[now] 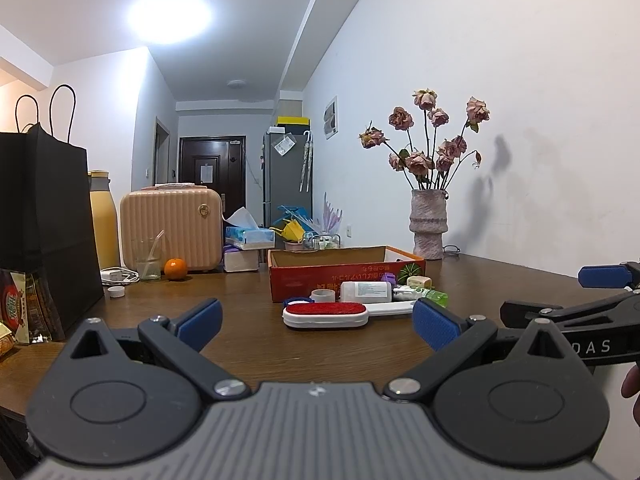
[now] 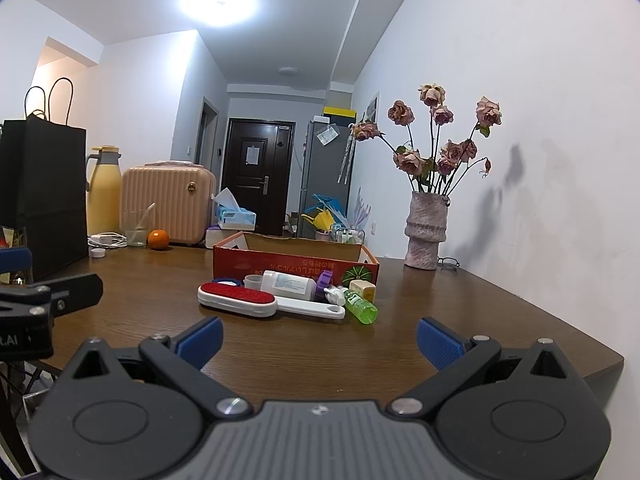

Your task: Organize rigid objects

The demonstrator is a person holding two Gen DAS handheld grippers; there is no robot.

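Both grippers, left gripper (image 1: pixel 318 322) and right gripper (image 2: pixel 320 340), jaws apart, empty. Lint brush (image 2: pixel 238 299) on bench ahead of jaws, before red box (image 2: pixel 296 258). Looks light, stiff plastic; pinch across the body.

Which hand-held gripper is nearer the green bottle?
Right, as far as these views show. The right hand-held gripper is open, the green bottle just ahead of its fingers. The left hand-held gripper, also open, sits further left, facing the lint brush.
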